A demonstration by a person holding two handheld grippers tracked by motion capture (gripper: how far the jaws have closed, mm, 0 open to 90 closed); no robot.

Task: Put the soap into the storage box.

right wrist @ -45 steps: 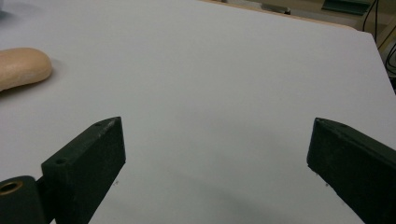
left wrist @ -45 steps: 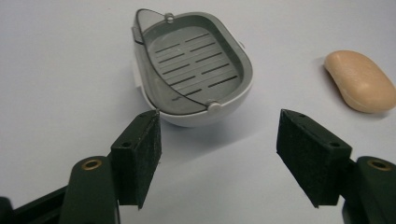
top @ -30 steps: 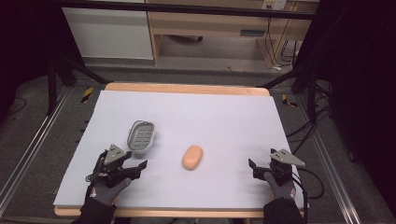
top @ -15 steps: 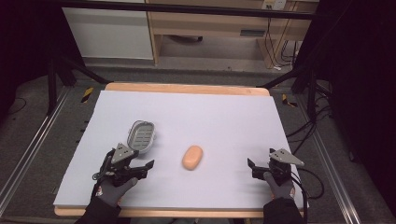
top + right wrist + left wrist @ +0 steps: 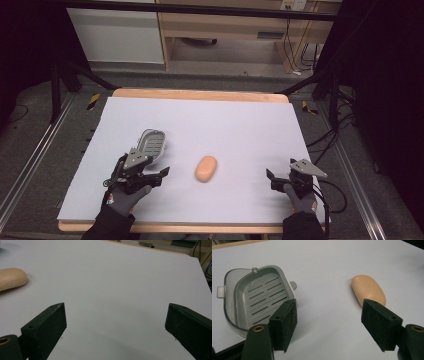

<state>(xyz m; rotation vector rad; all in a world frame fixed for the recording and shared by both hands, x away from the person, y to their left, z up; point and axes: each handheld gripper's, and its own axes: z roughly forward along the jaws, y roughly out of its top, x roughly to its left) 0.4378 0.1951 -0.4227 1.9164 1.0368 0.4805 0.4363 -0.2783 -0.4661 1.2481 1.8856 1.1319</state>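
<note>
Overhead, the white sheet covers nearly all of the wooden table, whose near edge is cut off at the bottom of the frame along with both forearms. A smooth, rounded peach-coloured soap bar lies on the sheet and serves as the landmark. Left of the bar and a little farther from the person sits a grey soap dish, its near end partly hidden behind the left gripper. That gripper hangs just left of the bar, its jaws spread apart with nothing between them. The right gripper sits well to the right of the bar, jaws also apart and empty; its tips are small and dark, hard to make out.

In the left gripper view, the dish shows a slotted floor, a glossy translucent rim and small tabs; the left jaw covers its near corner. The bar is matte and pill-shaped, its near end hidden by the other jaw.

In the right gripper view, the bar is cropped by the left edge, well apart from the wide-open jaws over bare sheet.
</note>
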